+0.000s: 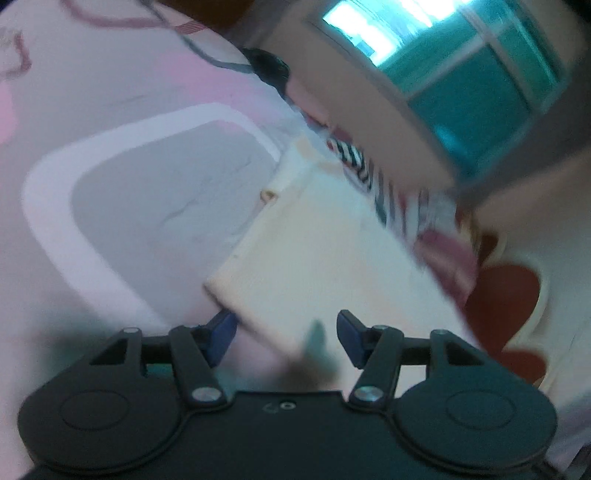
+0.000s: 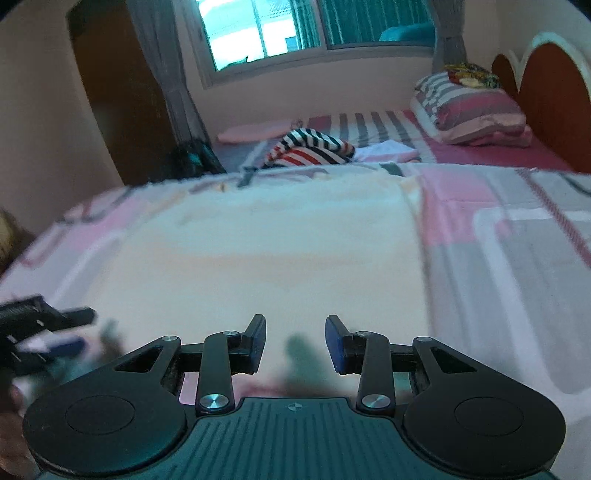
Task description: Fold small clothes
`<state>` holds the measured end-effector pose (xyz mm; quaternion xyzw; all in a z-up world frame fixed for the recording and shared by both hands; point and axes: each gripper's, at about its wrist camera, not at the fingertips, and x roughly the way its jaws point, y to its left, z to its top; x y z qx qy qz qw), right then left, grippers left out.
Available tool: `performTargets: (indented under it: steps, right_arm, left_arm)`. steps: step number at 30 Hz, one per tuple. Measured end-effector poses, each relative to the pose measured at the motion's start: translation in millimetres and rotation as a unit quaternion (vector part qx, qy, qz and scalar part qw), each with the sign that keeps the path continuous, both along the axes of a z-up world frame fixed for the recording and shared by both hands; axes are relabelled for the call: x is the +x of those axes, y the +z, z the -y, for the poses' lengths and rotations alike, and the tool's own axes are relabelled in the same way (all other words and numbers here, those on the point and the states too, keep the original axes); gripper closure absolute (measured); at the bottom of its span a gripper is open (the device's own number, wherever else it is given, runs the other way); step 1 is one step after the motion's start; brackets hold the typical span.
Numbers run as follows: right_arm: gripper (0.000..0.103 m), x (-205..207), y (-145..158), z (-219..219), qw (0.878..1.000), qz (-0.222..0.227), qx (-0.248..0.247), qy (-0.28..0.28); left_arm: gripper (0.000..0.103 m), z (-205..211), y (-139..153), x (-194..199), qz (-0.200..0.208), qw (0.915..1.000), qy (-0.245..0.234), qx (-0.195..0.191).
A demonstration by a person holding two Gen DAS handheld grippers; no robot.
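A cream-white small garment [image 1: 314, 254] lies flat on the pink and grey bedsheet [image 1: 110, 110]. It fills the middle of the right wrist view [image 2: 258, 258]. My left gripper [image 1: 286, 334] is open, its blue fingertips [image 1: 221, 334] straddling the garment's near corner, just above it. My right gripper [image 2: 295, 343] is open and empty over the garment's near edge. The left gripper shows blurred at the left edge of the right wrist view [image 2: 44, 332].
A red, white and dark striped garment [image 2: 314, 147] and a white cloth [image 2: 388, 151] lie further back on the bed. A striped pillow [image 2: 472, 110] leans by the red headboard [image 2: 546, 81]. A window [image 2: 295, 26] and a dark door [image 2: 122, 92] are behind.
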<state>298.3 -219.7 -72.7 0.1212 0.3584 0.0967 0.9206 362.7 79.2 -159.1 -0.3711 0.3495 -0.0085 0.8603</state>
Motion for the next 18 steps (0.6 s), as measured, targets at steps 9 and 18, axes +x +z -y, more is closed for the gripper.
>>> performTargets:
  steps: [9, 18]
  right_arm:
    - [0.102, 72, -6, -22, 0.998, 0.029, 0.048, 0.016]
    - [0.103, 114, -41, -38, 0.998, 0.007, 0.041, 0.04]
  left_arm:
    - [0.07, 7, -20, 37, 0.035, 0.9963, 0.05, -0.061]
    - [0.095, -7, -37, 43, 0.032, 0.9951, 0.027, -0.09]
